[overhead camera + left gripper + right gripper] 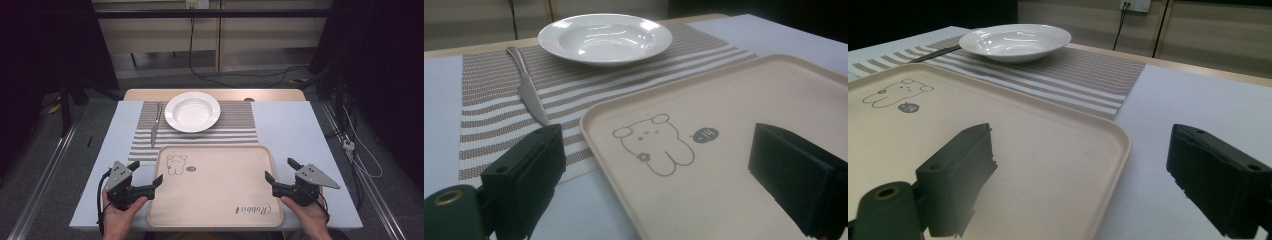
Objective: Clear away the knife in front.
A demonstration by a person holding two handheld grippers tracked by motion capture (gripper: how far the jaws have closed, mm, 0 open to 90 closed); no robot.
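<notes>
Both grippers — left gripper (146, 175) and right gripper (281, 170) — gape wide astride the beige tray's (215, 200) side rims, gripping nothing.

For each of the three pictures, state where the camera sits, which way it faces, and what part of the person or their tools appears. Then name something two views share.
High view: above the person's side, facing forward and down on the table; both hands, left gripper and right gripper flank the tray.
Left gripper view: low at the tray's left edge, facing the plate and knife; its open jaws show.
Right gripper view: low at the tray's right edge, facing the placemat; its open jaws show.
Shared: both gripper views show the bear drawing.
</notes>
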